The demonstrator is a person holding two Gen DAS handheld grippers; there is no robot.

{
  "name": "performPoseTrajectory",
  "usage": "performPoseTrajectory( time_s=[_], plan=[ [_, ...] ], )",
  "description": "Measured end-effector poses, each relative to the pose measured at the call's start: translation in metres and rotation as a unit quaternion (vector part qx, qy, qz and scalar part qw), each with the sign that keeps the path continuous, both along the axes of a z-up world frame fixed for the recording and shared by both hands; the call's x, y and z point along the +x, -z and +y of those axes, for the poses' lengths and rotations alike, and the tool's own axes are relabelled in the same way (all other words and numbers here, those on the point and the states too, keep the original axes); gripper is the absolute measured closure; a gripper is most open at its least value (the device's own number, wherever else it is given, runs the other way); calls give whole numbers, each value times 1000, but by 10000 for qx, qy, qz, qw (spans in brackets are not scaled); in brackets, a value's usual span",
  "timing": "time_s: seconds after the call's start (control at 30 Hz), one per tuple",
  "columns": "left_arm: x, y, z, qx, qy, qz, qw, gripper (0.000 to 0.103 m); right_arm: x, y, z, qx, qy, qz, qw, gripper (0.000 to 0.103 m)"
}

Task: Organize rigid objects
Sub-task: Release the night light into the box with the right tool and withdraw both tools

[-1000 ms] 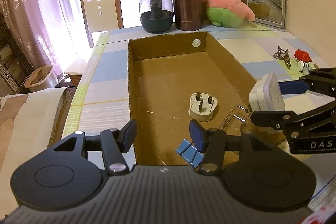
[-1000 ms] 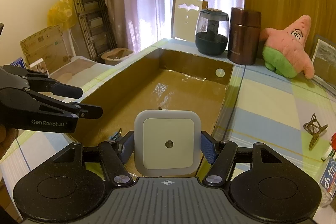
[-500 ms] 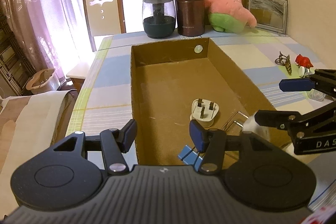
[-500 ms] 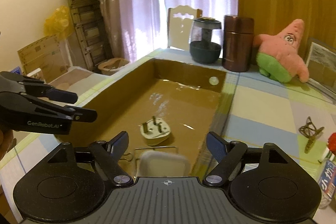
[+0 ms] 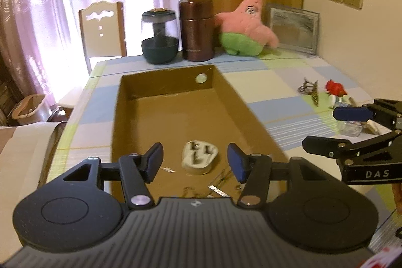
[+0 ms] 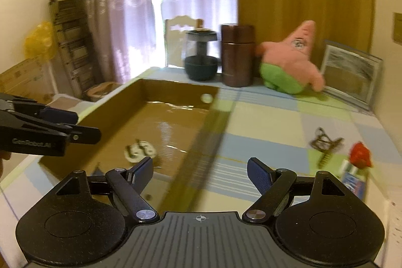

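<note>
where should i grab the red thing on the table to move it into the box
Take the red object across its red upper part, coming from above with the open right tongs. It sits on the tablecloth beside the metal hair clip, apart from it, so a top approach looks clear. Blur hides its exact shape.

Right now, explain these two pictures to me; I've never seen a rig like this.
A person holds a two-finger gripper in each hand, each with a camera looking along its fingers. One picture looks over the left gripper, the other over the right gripper. Both stand open and hold nothing; each shows at the edge of the other's view. The right one's jaws have just opened. On the checked table lies a shallow cardboard box holding a white plug. A wire trinket and a red item lie outside it.
</note>
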State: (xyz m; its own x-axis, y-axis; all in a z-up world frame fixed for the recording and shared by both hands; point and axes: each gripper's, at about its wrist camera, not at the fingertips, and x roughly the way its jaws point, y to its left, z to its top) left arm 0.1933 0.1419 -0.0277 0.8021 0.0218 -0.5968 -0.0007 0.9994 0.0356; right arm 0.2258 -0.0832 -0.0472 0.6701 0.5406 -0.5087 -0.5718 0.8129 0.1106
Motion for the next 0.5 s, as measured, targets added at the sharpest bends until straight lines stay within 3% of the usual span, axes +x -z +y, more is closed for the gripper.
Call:
performPoseTrajectory(
  time_s=[0.5],
  plan=[
    [19,-2,-86,-76,814,-196,9965,40,-7,0,-99,16,1218,52,9925,22]
  ],
)
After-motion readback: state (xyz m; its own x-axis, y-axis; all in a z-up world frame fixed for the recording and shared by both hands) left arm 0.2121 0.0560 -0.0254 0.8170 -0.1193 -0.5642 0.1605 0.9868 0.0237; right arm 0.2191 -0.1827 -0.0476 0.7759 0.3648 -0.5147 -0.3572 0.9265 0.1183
